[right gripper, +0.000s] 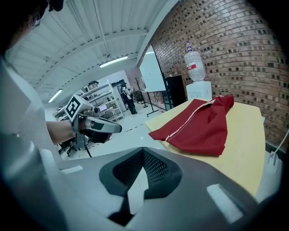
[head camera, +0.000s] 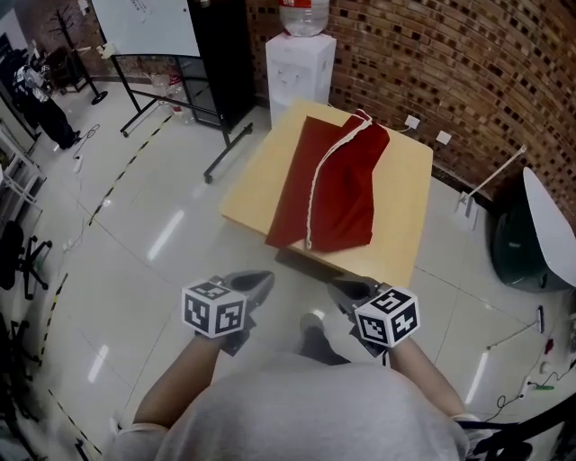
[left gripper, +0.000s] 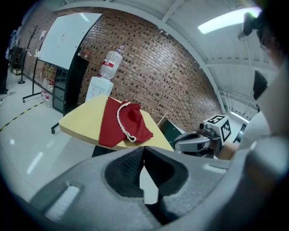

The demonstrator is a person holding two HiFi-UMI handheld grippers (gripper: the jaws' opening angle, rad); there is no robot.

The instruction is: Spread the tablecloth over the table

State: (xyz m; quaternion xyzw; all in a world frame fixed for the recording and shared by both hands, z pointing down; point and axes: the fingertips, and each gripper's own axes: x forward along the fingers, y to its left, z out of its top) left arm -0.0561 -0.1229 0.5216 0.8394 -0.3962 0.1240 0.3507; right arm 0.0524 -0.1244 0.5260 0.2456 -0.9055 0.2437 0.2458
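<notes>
Head view: both grippers are short of the desk (head camera: 406, 203), on its near side over the floor (head camera: 135, 270), side by side with a gap between them. Neither touches the desk or the cloth.

- left gripper (head camera: 258, 282): jaws together, nothing between them. The left gripper view confirms it, with the jaws (left gripper: 143, 151) meeting on the centre line and only floor showing behind.
- right gripper (head camera: 347, 290): jaws together, empty. Same picture in the right gripper view (right gripper: 143, 154).
- Both point towards the desk and tilt down. Each shows in the other's camera: the right one (left gripper: 178, 143) off the desk's near corner, the left one (right gripper: 115, 128) out over the floor, clear of the desk.

The tablecloth (head camera: 335, 185) is red with a white cord trim (head camera: 317, 176) and lies on the desk in a folded, partly bunched strip. It runs from the desk's far edge to its near edge. The near left corner of the cloth hangs slightly over the desk's near edge. Bare yellow top shows on both sides of it.

Beyond the desk's far edge a water dispenser (head camera: 300, 67) stands against the brick wall (head camera: 459, 63). A whiteboard (head camera: 146, 25) stands far left of the desk.
</notes>
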